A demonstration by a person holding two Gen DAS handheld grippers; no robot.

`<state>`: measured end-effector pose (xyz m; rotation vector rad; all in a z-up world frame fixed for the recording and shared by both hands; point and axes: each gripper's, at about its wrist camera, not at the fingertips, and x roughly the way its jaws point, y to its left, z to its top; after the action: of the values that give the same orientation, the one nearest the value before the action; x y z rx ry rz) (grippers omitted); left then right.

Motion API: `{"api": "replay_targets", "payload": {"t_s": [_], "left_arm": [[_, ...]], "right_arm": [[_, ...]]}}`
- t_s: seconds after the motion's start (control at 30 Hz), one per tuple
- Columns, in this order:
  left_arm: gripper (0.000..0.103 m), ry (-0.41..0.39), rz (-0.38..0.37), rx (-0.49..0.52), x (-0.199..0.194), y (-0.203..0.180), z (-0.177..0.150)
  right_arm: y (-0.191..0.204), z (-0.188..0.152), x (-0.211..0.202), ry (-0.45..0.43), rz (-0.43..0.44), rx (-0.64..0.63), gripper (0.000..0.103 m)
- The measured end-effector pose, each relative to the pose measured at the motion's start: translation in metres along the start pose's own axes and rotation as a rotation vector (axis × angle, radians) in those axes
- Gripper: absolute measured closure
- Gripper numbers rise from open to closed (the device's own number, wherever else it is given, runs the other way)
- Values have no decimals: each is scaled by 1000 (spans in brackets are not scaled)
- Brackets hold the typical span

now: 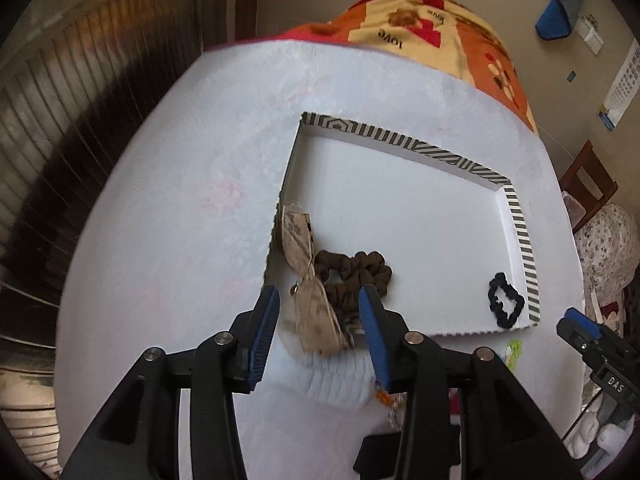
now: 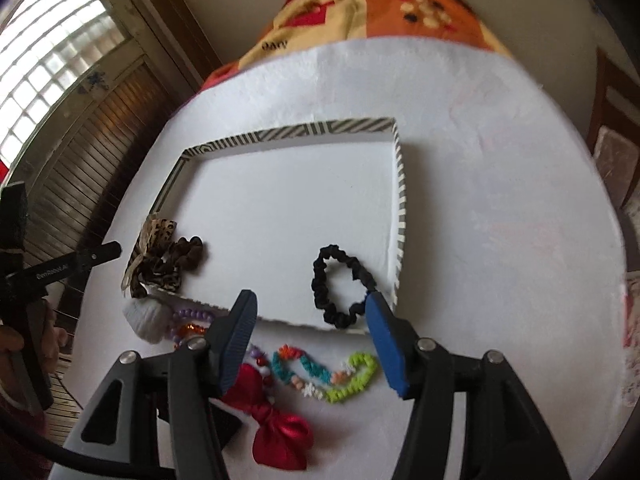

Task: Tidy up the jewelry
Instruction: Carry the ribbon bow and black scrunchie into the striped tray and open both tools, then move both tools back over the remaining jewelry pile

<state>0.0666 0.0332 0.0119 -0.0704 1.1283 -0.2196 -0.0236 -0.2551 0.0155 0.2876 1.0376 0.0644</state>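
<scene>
Left claw point(image 1: 318, 300): we see its blue pads spread apart, gripping nothing; the leopard-print bow point(image 1: 308, 280) lies between them, draped over the tray's near-left corner, and we cannot tell whether a pad touches it.
Right claw point(image 2: 310, 312): spread wide and empty, hovering over the tray's near edge.
Tabletop point(image 2: 500, 200): white covering; a patterned blanket point(image 2: 380, 4) rises behind its far edge.
Tray point(image 2: 280, 132): shallow white box with a black-and-white striped rim, set in the middle of the tabletop.
Red bow point(image 2: 280, 428): on the tabletop near its front edge, outside the tray, partly hidden under the right claw's left finger.
Colourful band point(image 2: 324, 376): teal, orange and lime knit piece on the tabletop just in front of the tray.
Brown scrunchie point(image 1: 352, 276): inside the tray at its near-left corner, touching the leopard-print bow.
White knit piece point(image 2: 146, 316): on the tabletop just outside the tray's near-left corner.
Black scrunchie point(image 2: 344, 286): inside the tray at its near-right corner, close to the right claw's right pad.
Purple beads point(image 2: 196, 314): on the tabletop beside the white knit piece.
</scene>
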Motion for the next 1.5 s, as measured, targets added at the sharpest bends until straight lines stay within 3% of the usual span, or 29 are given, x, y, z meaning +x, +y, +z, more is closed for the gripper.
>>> {"api": "replay_targets", "payload": {"t_s": [0.67,1.03,1.5], "left_arm": [[70,-95,7,121,-67,-17,-65],[70,-98,0,160,-73,-25,-78],[70,-77,-8,159,-69,-29,-84]], "right_arm": [[46,-59,-67,-105,-81,-26,43],[64,-72,-73,-119,-103,-54,43],[61,-74,-70,-89,-106,-59,43]]}}
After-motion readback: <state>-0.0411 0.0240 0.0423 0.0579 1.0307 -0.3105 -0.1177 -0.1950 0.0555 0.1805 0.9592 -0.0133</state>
